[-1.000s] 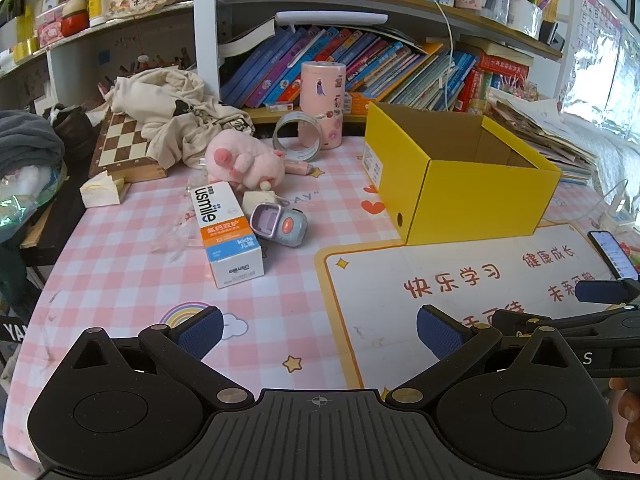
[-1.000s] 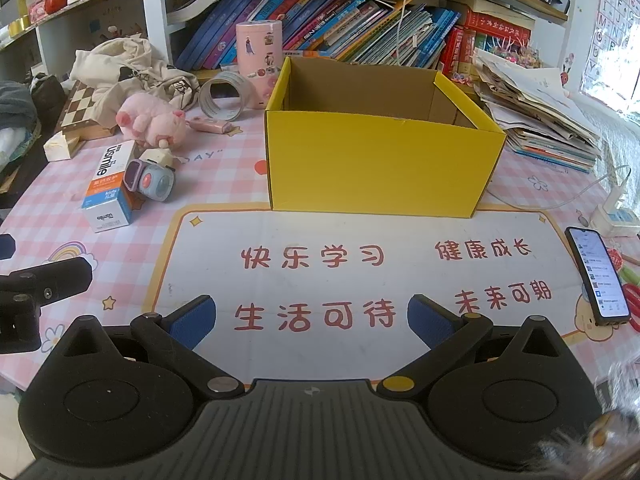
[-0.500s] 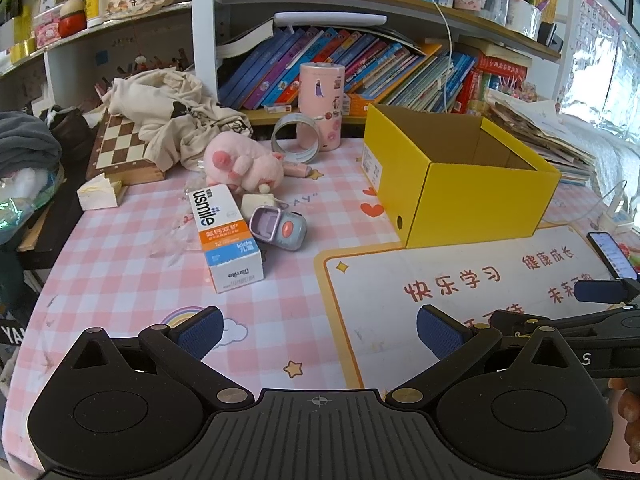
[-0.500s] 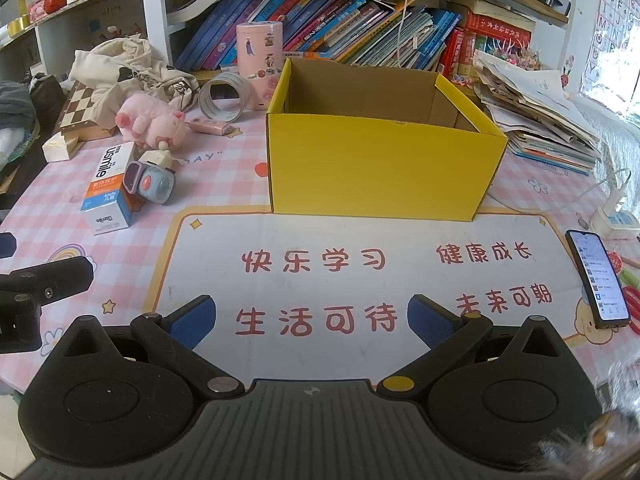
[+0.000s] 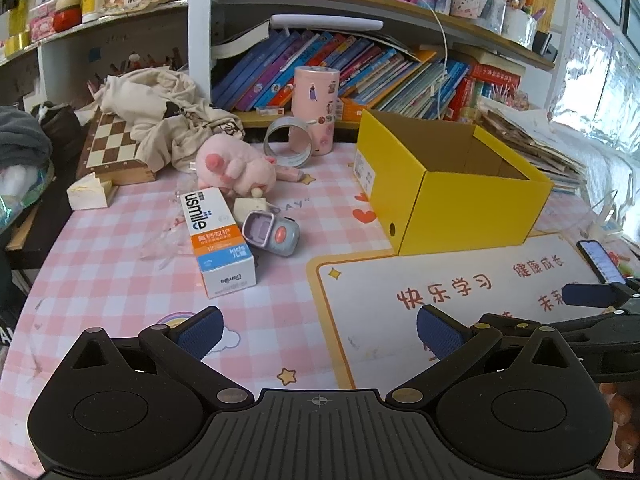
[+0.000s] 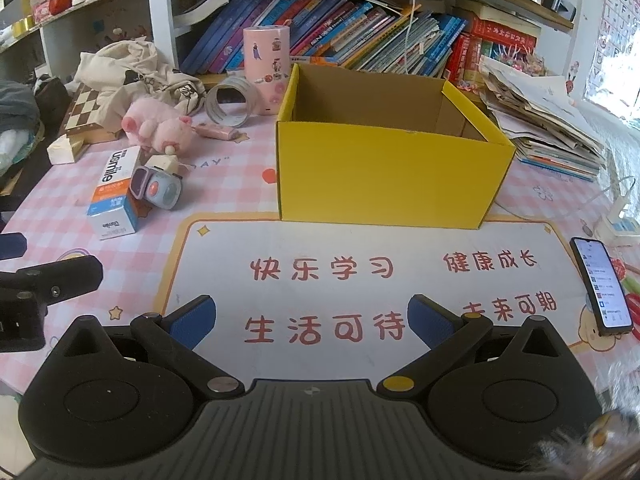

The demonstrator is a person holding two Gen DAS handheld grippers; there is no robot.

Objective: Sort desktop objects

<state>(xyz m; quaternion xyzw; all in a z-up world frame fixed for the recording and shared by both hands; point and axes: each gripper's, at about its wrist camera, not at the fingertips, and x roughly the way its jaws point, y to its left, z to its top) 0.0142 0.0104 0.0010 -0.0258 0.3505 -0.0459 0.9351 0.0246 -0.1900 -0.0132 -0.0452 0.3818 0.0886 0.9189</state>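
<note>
An open yellow box (image 5: 464, 200) (image 6: 384, 176) stands on the pink checked tablecloth, empty as far as I see. Left of it lie a usmile toothpaste carton (image 5: 218, 236) (image 6: 114, 196), a small grey-purple gadget (image 5: 272, 232) (image 6: 156, 188), a pink plush pig (image 5: 236, 168) (image 6: 156, 128), a tape roll (image 5: 288, 146) (image 6: 230, 104) and a pink cylinder (image 5: 314, 110) (image 6: 267, 68). My left gripper (image 5: 320, 330) hovers open near the table's front, short of the carton. My right gripper (image 6: 310, 318) is open over the white mat (image 6: 360, 272), in front of the box.
A phone (image 6: 602, 290) lies at the mat's right edge. A chessboard (image 5: 114, 148) under a beige cloth (image 5: 160, 108) sits at the back left. Books fill the shelf (image 6: 360, 36) behind; a paper stack (image 6: 540, 120) lies right of the box.
The left gripper has drifted slightly forward and up, so the objects sit a little lower in its view. The right gripper has barely moved. Both stay open.
</note>
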